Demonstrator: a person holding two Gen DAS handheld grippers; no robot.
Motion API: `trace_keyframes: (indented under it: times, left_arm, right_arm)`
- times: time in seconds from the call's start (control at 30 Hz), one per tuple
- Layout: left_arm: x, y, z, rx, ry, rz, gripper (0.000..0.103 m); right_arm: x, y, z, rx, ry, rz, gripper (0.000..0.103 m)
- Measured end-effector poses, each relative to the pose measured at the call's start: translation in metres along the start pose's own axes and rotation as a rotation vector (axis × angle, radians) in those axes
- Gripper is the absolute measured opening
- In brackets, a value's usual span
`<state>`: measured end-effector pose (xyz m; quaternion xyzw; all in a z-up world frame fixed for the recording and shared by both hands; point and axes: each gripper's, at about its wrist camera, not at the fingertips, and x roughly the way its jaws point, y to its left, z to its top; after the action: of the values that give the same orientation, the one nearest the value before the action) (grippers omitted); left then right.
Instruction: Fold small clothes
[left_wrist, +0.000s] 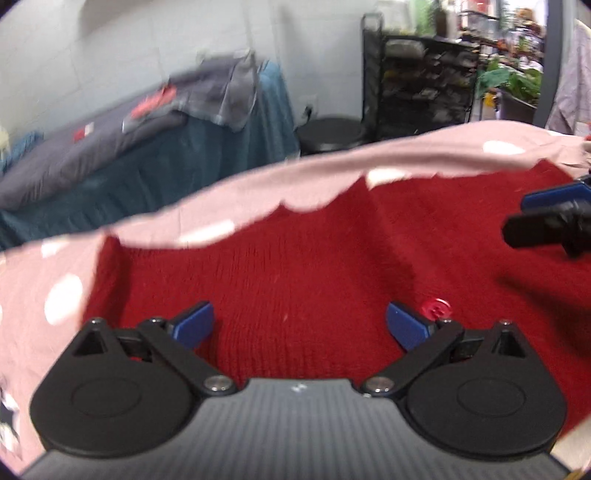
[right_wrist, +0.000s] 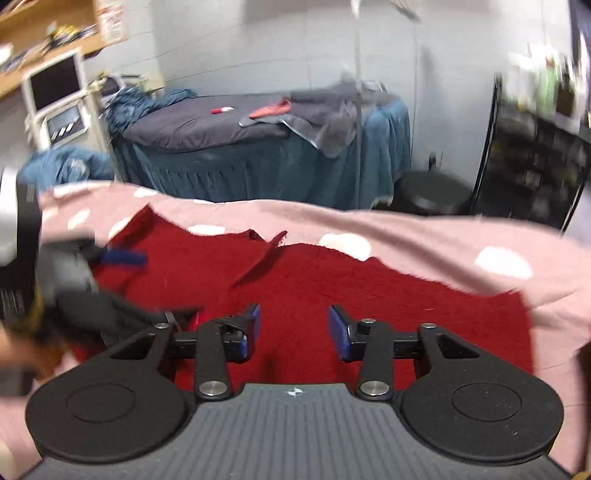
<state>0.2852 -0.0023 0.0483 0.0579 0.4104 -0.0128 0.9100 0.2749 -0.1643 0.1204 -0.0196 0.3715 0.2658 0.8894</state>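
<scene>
A red knitted garment (left_wrist: 295, 266) lies spread flat on a pink sheet with white dots (left_wrist: 44, 280). It also shows in the right wrist view (right_wrist: 332, 280), with a small strap or tab (right_wrist: 264, 260) sticking up near its far edge. A red button (left_wrist: 436, 309) sits by my left gripper's right finger. My left gripper (left_wrist: 299, 326) is open and empty just above the garment. My right gripper (right_wrist: 293, 328) is open and empty over the garment too. Each gripper shows at the edge of the other's view, the right one in the left wrist view (left_wrist: 554, 218), the left one blurred in the right wrist view (right_wrist: 92, 291).
Beyond the pink surface stands a bed with a teal skirt and grey cover (right_wrist: 258, 147), with small red items on it. A round black stool (left_wrist: 332, 134) and a black shelf rack (left_wrist: 424, 85) stand by the wall. A white monitor cart (right_wrist: 59, 96) is at the far left.
</scene>
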Motion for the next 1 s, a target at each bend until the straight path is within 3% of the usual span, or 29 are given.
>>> trace_keyframes:
  times: [0.13, 0.27, 0.47, 0.6, 0.67, 0.7, 0.73, 0.83, 1.0]
  left_arm:
    - [0.011, 0.014, -0.013, -0.038, -0.017, -0.047, 0.103]
    - [0.014, 0.023, -0.014, -0.045, -0.011, -0.068, 0.103]
    - [0.016, 0.022, -0.012, -0.045, 0.003, -0.063, 0.103]
    - [0.016, 0.023, -0.011, -0.045, 0.003, -0.065, 0.103]
    - [0.016, 0.023, -0.011, -0.045, 0.005, -0.064, 0.103]
    - [0.016, 0.023, -0.010, -0.046, 0.007, -0.063, 0.103]
    - [0.016, 0.022, -0.010, -0.047, 0.008, -0.063, 0.103]
    - [0.016, 0.023, -0.010, -0.050, 0.007, -0.062, 0.103]
    - [0.015, 0.023, -0.011, -0.062, -0.003, -0.063, 0.103]
  right_arm:
    - [0.038, 0.012, 0.007, -0.008, 0.069, 0.010, 0.063]
    - [0.059, 0.028, 0.011, -0.050, 0.068, -0.008, 0.063]
    - [0.090, 0.052, 0.013, -0.196, 0.144, -0.150, 0.061]
    - [0.091, 0.053, 0.012, -0.201, 0.148, -0.165, 0.062]
    - [0.089, 0.051, 0.011, -0.209, 0.144, -0.170, 0.045]
    - [0.089, 0.048, 0.013, -0.201, 0.135, -0.174, 0.027]
    - [0.084, 0.043, 0.014, -0.174, 0.119, -0.169, 0.013]
    - [0.071, 0.021, 0.018, -0.014, 0.063, -0.125, 0.010]
    - [0.033, -0.015, 0.010, 0.248, -0.109, 0.049, 0.011]
